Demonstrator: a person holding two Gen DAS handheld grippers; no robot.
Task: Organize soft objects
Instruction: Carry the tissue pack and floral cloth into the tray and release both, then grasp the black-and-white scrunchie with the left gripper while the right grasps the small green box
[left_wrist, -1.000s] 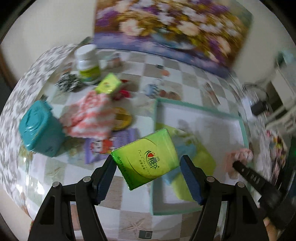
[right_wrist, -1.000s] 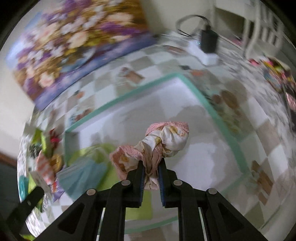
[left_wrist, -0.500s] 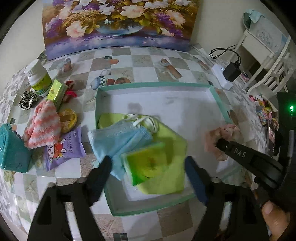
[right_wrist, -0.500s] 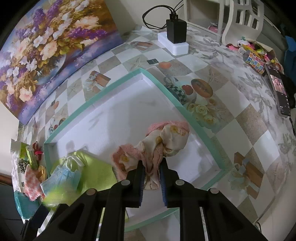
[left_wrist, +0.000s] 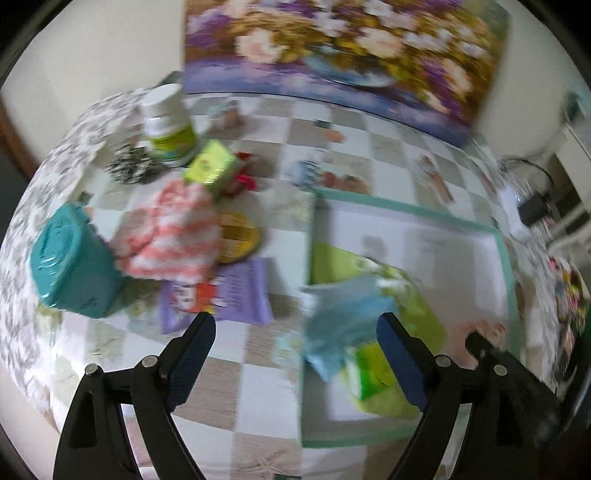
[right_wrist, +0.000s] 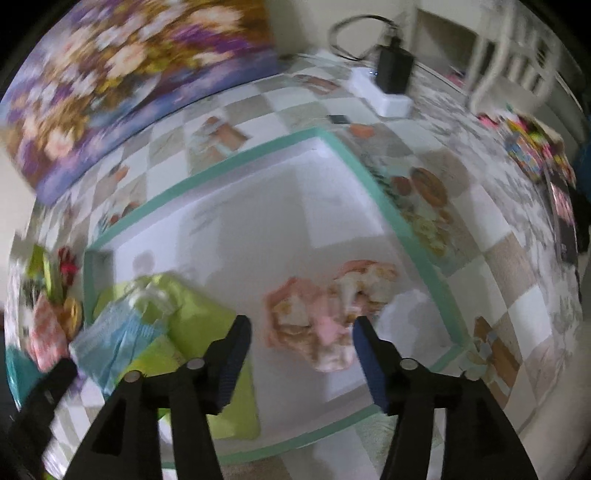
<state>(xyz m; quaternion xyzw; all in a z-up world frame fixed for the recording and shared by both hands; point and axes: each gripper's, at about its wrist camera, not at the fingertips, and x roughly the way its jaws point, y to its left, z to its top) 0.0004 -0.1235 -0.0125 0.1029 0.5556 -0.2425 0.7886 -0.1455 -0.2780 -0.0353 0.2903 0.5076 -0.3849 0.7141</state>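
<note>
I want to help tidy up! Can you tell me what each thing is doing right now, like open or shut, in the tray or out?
left gripper: open, empty
right gripper: open, empty
floral cloth: crumpled, in the tray
blue mask: in tray, draped over its edge
green tissue pack: in tray
striped pink cloth: outside tray
white bottle: upright, capped
teal box: closed, outside tray

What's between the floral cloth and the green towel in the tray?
Bare white tray floor separates the floral cloth from the green towel, seen in the right wrist view.
</note>
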